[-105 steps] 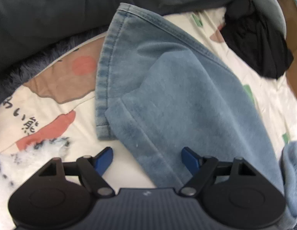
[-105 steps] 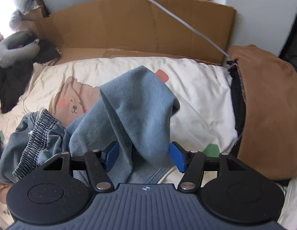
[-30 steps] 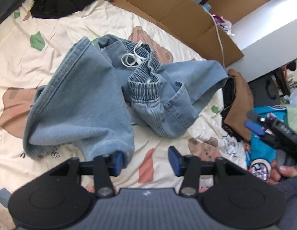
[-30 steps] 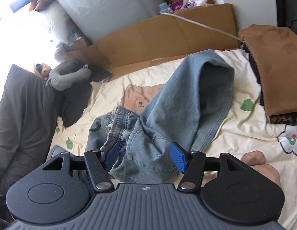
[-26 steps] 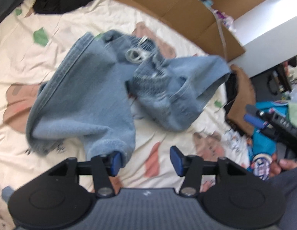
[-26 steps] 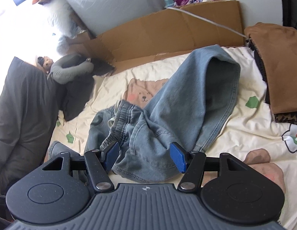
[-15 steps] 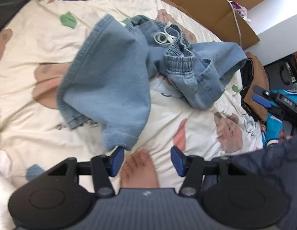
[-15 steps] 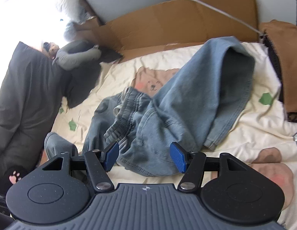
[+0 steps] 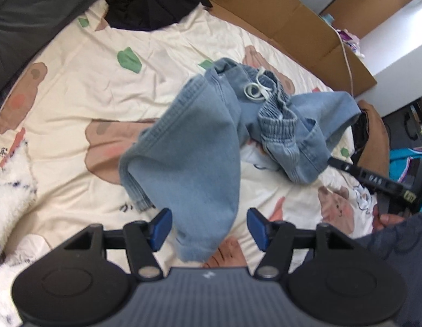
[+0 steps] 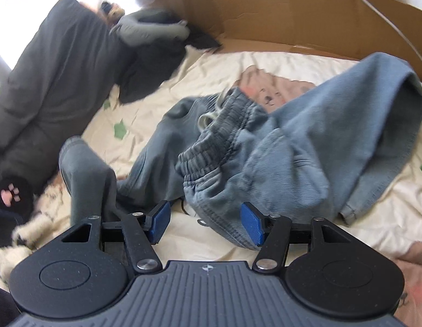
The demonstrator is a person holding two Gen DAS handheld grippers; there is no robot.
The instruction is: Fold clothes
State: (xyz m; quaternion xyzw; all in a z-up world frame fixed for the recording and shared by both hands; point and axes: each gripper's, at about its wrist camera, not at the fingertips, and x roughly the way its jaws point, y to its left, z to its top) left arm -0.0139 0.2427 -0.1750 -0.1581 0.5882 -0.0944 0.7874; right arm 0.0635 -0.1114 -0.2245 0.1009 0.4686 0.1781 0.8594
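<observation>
left tool point(image 9: 209, 224) – opening, jeans point(image 9: 194, 150) leg hangs between pads, loose | right tool point(image 10: 204, 223) – open, empty, waistband just ahead

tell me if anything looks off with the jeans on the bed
The jeans lie bunched on the bedsheet, not flat: the elastic waistband is crumpled and twisted in the middle, one leg is doubled over itself, and the white drawstring hangs loose. No damage shows.

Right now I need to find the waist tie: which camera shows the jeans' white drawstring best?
The left wrist view: the white drawstring lies in plain sight as a loop on the jeans. The right wrist view shows only a blurred bit behind the waistband.
</observation>
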